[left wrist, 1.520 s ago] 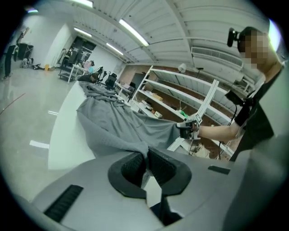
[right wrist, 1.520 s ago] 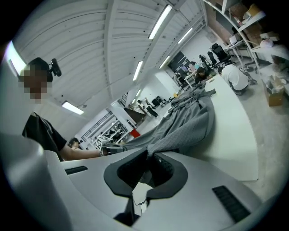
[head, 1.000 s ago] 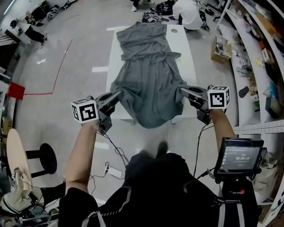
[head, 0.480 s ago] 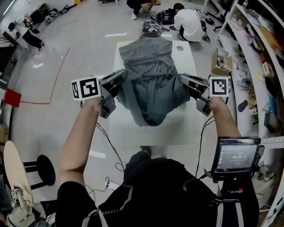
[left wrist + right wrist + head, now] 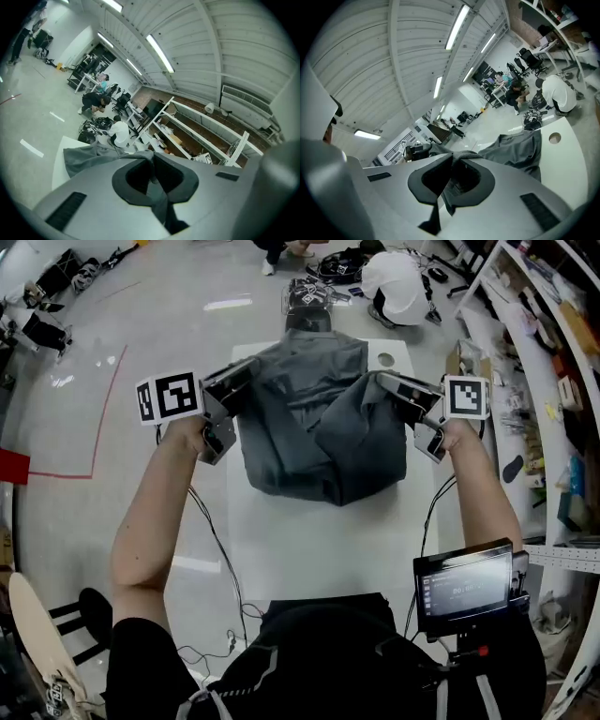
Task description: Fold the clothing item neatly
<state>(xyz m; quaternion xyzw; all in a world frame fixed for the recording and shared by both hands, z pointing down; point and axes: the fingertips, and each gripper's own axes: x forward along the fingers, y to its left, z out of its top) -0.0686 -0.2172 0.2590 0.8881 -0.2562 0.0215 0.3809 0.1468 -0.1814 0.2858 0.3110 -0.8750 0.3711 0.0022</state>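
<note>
1. The grey dress point(image 5: 314, 427) lies on the far half of the white table point(image 5: 319, 549). It is doubled over, with a rounded fold edge facing the person at about mid-table.
2. Change: a second ago the dress lay at full length with its hem hanging off the near edge. The hem has since been carried up and away over the bodice, and the near half of the table is now bare.
3. The left gripper point(image 5: 249, 373) is clamped on the left hem corner and the right gripper point(image 5: 384, 382) on the right one. Both hold the cloth raised above the lower layer.
4. Judgement: the first halving fold is nearly made. The hem has yet to be laid square at the neckline end and let go. The top layer sags between the grips, so smoothing may be needed.
5. Views:
   - Only the head view shows the fold outline.
   - Only the gripper views show the pinch: grey cloth is nipped between closed pads in each.
   - The right gripper view also shows a round mark point(image 5: 554, 138) on the table beside the dress.
   - The left gripper view shows shelving point(image 5: 201, 131) beyond the table.
</note>
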